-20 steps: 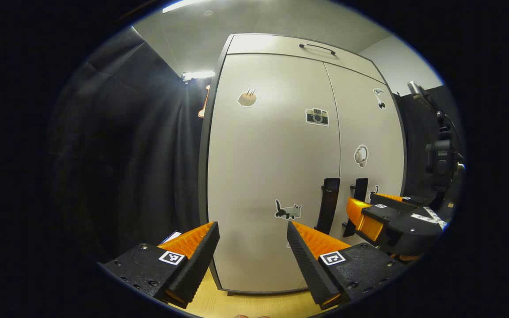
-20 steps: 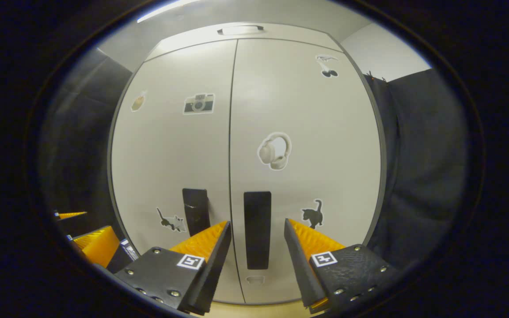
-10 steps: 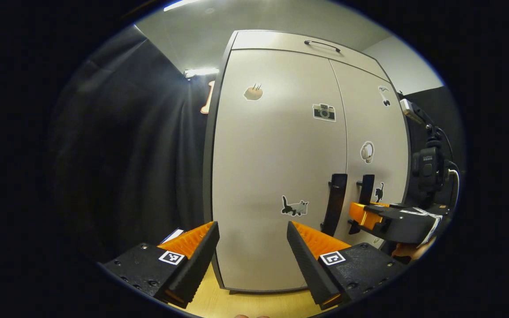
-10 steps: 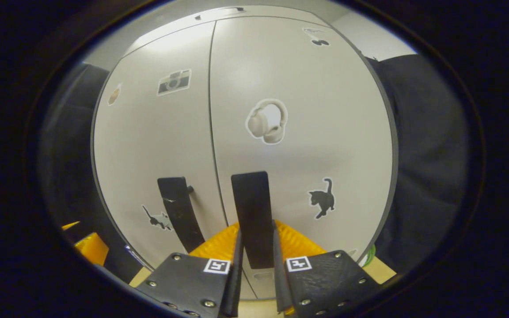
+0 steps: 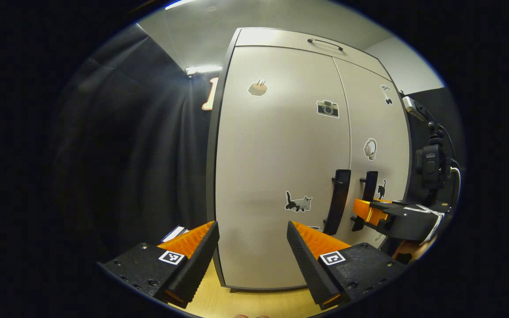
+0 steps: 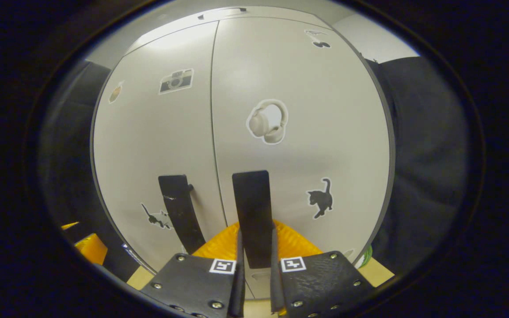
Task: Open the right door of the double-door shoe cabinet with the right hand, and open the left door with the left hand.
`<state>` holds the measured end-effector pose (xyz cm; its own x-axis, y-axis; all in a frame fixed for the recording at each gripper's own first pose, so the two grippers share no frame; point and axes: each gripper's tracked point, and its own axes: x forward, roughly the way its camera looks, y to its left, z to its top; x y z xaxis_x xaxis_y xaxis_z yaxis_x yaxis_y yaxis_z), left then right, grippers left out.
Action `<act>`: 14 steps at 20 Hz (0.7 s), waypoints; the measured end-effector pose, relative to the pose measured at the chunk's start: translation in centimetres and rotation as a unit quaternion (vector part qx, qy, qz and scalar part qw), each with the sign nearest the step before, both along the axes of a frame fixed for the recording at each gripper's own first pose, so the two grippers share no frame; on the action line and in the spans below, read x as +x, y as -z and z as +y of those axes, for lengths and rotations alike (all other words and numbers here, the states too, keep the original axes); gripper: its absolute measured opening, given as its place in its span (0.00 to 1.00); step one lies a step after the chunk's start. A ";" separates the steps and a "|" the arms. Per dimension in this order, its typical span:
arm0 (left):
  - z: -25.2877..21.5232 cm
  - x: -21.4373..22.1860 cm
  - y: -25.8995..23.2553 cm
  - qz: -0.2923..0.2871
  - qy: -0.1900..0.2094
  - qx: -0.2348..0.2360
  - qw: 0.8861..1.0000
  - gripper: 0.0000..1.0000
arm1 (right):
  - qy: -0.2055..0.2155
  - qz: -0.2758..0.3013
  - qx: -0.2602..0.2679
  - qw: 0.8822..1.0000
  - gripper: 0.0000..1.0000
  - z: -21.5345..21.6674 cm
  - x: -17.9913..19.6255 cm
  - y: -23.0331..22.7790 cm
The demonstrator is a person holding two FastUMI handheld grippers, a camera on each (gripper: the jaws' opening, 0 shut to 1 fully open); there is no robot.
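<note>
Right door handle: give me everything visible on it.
The right door handle is a flat black vertical bar, matte, standing off the pale right door on short posts seen in the left gripper view. It sits low on the door, beside the centre seam and the left door handle. The right gripper is closed on its lower part, a finger on each side. The door looks shut.

My right gripper [image 6: 255, 265] is level, fingers pressed together on the flat black vertical handle [image 6: 252, 212]; my left gripper [image 5: 252, 247] points forward, fingers spread wide, gripping nothing; a bit of my hand [image 5: 411, 250] shows under the right gripper [image 5: 362, 211].
</note>
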<state>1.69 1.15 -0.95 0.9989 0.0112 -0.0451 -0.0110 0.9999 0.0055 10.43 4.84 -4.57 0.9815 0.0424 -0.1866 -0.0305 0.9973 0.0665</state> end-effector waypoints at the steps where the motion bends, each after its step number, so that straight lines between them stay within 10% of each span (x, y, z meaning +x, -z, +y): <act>1: 0.0 0.0 0.0 0.000 0.000 0.001 1.000 0.95 | 0.000 -0.001 -0.001 1.000 0.23 0.0 -0.1 0.0; 14: 0.0 -0.4 0.3 0.002 -0.006 0.003 1.000 0.96 | -0.001 -0.021 0.004 1.000 0.23 -0.3 -0.7 -0.3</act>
<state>1.28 1.18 -1.26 0.9985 0.0227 -0.0498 -0.0221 0.9997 0.0123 9.73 4.50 -4.25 0.9885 0.0463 -0.1439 -0.0360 0.9967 0.0732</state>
